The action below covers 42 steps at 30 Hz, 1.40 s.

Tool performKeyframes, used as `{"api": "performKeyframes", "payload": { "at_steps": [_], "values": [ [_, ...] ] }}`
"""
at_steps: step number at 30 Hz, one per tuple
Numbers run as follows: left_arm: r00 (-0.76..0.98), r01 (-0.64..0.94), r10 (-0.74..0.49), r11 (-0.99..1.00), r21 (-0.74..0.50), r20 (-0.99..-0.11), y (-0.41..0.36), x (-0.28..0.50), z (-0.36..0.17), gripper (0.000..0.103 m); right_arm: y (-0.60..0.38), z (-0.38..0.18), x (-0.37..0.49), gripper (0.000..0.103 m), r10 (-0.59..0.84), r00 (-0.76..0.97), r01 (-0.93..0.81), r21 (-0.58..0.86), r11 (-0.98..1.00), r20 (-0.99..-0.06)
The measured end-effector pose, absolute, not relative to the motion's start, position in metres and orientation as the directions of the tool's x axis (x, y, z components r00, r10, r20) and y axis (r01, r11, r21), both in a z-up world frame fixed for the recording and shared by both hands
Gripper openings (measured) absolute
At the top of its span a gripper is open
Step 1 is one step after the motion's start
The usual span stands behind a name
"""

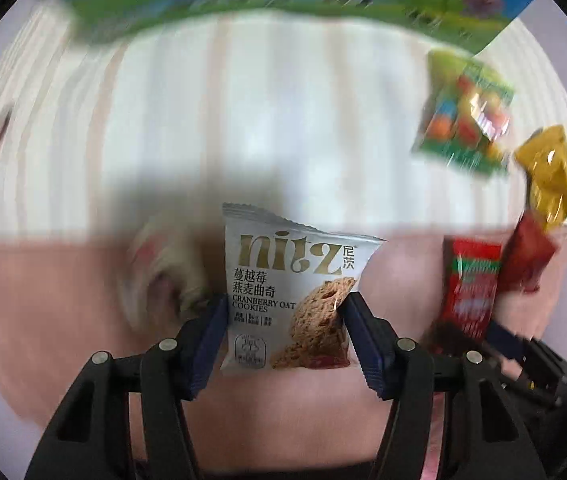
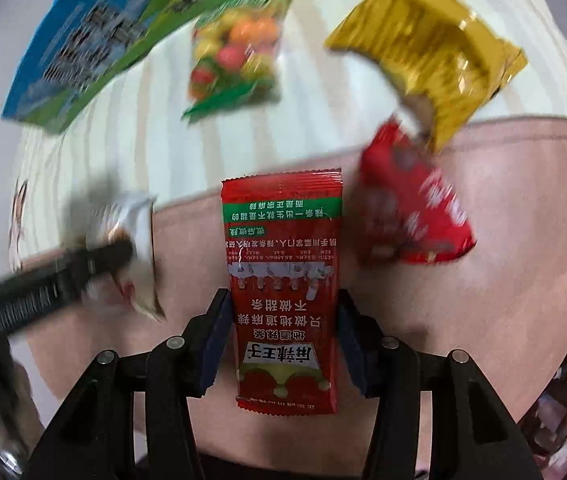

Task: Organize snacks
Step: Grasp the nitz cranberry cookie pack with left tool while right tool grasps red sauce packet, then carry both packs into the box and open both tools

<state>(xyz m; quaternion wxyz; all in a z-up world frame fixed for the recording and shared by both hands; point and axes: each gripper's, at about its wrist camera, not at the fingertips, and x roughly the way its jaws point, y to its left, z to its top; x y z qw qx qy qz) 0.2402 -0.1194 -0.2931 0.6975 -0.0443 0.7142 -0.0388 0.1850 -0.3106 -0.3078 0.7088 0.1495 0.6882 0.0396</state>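
Note:
My left gripper (image 1: 283, 304) points down and is shut on a white cranberry oat cookie packet (image 1: 283, 264), its blue pads pressing both side edges. In the right wrist view that packet (image 2: 139, 240) shows blurred at the left, in the left gripper's dark fingers (image 2: 63, 276). My right gripper (image 2: 283, 300) is shut on a red spicy-strip sachet (image 2: 283, 240), held upright between its pads. In the left wrist view the same sachet (image 1: 469, 280) hangs at the right.
On the striped white cloth (image 1: 243, 100) lie a green candy bag (image 2: 239, 48) and a yellow packet (image 2: 431, 40). A dark red packet (image 2: 411, 208) lies on the pink surface (image 2: 523, 240). A blue-green box (image 2: 95, 36) sits at the far edge. A blurred pale packet (image 1: 163, 268) lies below the left gripper.

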Motion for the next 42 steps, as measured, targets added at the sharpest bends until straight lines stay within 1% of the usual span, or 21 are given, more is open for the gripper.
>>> {"api": "performKeyframes", "payload": {
  "at_steps": [4, 7, 10, 14, 16, 23, 24, 25, 27, 30, 33, 36, 42],
  "values": [
    [-0.041, 0.021, -0.093, 0.995, -0.094, -0.995, -0.117, 0.225, -0.302, 0.058, -0.299, -0.311, 0.170, 0.054, 0.291, 0.010, 0.123, 0.290, 0.949, -0.957],
    [-0.042, 0.035, -0.088, 0.995, -0.090, -0.995, -0.120, 0.220, -0.308, 0.060, -0.292, -0.317, 0.161, 0.054, 0.288, -0.006, 0.110, 0.286, 0.952, -0.958],
    [-0.051, 0.057, -0.068, 0.996, -0.071, -0.996, -0.117, 0.208, -0.321, 0.066, -0.286, -0.321, 0.160, 0.057, 0.285, -0.014, 0.119, 0.281, 0.952, -0.958],
    [-0.056, 0.069, -0.046, 0.996, -0.050, -0.997, -0.123, 0.199, -0.335, 0.066, -0.288, -0.327, 0.162, 0.057, 0.267, -0.020, 0.125, 0.263, 0.957, -0.963],
    [-0.051, 0.076, -0.035, 0.996, -0.039, -0.998, -0.136, 0.192, -0.338, 0.066, -0.285, -0.330, 0.164, 0.057, 0.254, -0.022, 0.120, 0.250, 0.961, -0.967],
    [-0.039, 0.067, -0.032, 0.997, -0.034, -0.999, -0.143, 0.190, -0.343, 0.064, -0.275, -0.340, 0.169, 0.057, 0.217, -0.040, 0.085, 0.214, 0.973, -0.975],
    [-0.036, 0.070, -0.029, 0.997, -0.032, -0.999, -0.138, 0.189, -0.336, 0.063, -0.273, -0.341, 0.167, 0.057, 0.208, -0.041, 0.076, 0.204, 0.976, -0.977],
    [-0.033, 0.072, -0.025, 0.997, -0.027, -0.999, -0.137, 0.187, -0.337, 0.059, -0.269, -0.344, 0.167, 0.057, 0.187, -0.040, 0.058, 0.185, 0.981, -0.981],
    [-0.030, 0.069, -0.023, 0.997, -0.025, -0.999, -0.138, 0.187, -0.337, 0.057, -0.265, -0.347, 0.166, 0.055, 0.152, -0.029, 0.043, 0.150, 0.988, -0.988],
    [-0.026, 0.063, -0.037, 0.997, -0.038, -0.999, -0.135, 0.179, -0.335, 0.056, -0.260, -0.342, 0.163, 0.053, 0.140, -0.003, 0.042, 0.140, 0.989, -0.990],
    [-0.015, 0.060, -0.066, 0.996, -0.067, -0.998, -0.132, 0.176, -0.320, 0.054, -0.265, -0.329, 0.154, 0.050, 0.171, 0.016, 0.040, 0.172, 0.984, -0.985],
    [0.019, 0.066, -0.105, 0.992, -0.104, -0.994, -0.131, 0.176, -0.292, 0.054, -0.278, -0.309, 0.151, 0.049, 0.248, 0.033, 0.067, 0.250, 0.966, -0.968],
    [0.124, 0.046, -0.222, 0.975, -0.218, -0.967, -0.125, 0.198, -0.219, 0.053, -0.287, -0.241, 0.172, 0.049, 0.363, 0.137, 0.052, 0.373, 0.926, -0.922]
  ]
}}
